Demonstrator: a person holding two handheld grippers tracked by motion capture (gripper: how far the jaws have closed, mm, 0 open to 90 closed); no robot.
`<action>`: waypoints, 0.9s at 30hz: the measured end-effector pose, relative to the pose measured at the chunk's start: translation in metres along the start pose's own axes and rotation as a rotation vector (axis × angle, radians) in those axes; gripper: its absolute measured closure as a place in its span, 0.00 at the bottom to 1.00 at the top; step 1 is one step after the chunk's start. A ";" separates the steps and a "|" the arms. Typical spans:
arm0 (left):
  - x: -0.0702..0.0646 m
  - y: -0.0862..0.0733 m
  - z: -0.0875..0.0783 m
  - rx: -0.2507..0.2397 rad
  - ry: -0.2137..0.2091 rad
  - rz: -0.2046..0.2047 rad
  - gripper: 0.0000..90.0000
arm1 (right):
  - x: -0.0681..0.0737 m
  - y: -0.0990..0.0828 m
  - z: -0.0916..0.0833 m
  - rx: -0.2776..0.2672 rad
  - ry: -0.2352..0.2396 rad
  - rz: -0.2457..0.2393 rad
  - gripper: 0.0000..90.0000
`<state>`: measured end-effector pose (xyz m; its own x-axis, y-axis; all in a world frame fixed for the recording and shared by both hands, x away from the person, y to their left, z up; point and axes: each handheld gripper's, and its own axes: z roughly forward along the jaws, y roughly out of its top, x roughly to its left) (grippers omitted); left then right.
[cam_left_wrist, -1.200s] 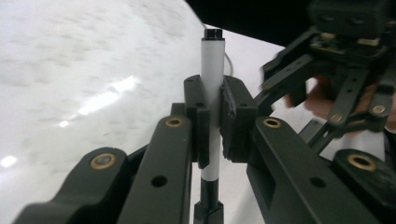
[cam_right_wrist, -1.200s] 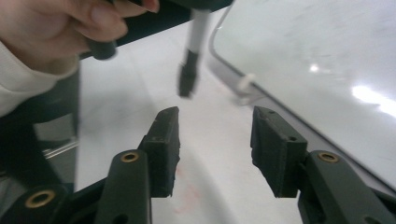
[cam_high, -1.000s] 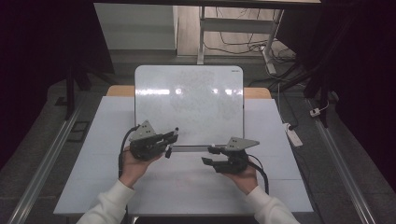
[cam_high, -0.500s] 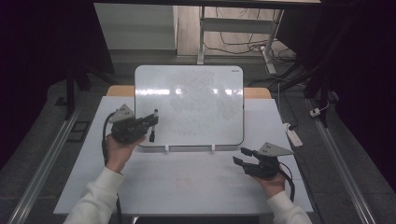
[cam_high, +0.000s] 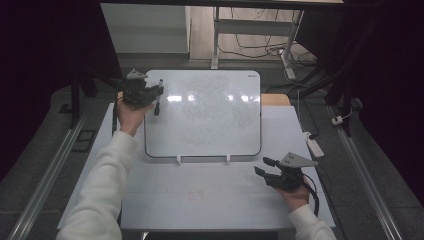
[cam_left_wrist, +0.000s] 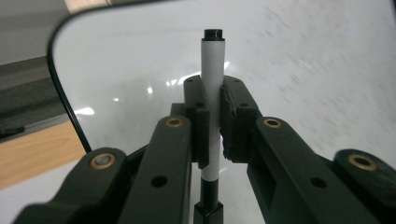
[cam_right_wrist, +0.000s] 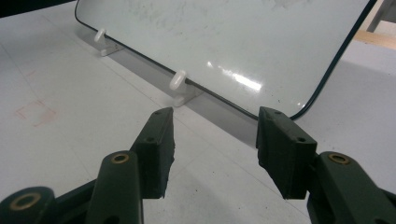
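A whiteboard (cam_high: 210, 112) leans on two small white stands at the middle of the table. My left gripper (cam_high: 152, 95) hovers over the board's upper left corner, shut on a white marker (cam_high: 158, 102) with black ends. Seen along the left gripper's own jaws, the marker (cam_left_wrist: 212, 102) stands upright between the pads, its black tip over the board (cam_left_wrist: 303, 65). My right gripper (cam_high: 262, 166) rests low near the board's lower right corner, open with nothing between its jaws. In the right gripper view the open gripper (cam_right_wrist: 212, 144) faces the board's bottom edge (cam_right_wrist: 243, 37) and a white stand (cam_right_wrist: 178, 84).
The white table (cam_high: 210, 200) has bare room in front of the board. A faint red square mark (cam_right_wrist: 35, 113) lies on it. A white power strip (cam_high: 315, 145) sits at the table's right edge. Metal rails run along both sides on the floor.
My left gripper carried the marker from the board's lower left edge up and away to its upper left corner. My right gripper shifted right and toward me, then stopped.
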<state>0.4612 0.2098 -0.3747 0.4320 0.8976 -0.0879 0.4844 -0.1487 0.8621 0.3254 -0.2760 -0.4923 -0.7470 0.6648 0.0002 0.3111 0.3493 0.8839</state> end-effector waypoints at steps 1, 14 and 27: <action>0.002 0.004 0.003 0.007 0.010 0.004 0.90 | 0.000 0.000 0.000 0.001 -0.002 -0.001 0.52; 0.011 0.012 0.026 0.050 0.099 0.051 0.89 | -0.003 -0.003 0.002 0.018 -0.009 0.004 0.52; 0.000 0.007 0.002 -0.016 0.076 0.101 0.65 | -0.004 -0.003 0.001 0.017 -0.010 0.006 0.52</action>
<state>0.4661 0.2078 -0.3697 0.4184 0.9075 0.0370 0.4291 -0.2335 0.8726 0.3275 -0.2793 -0.4955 -0.7391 0.6736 0.0010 0.3257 0.3561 0.8758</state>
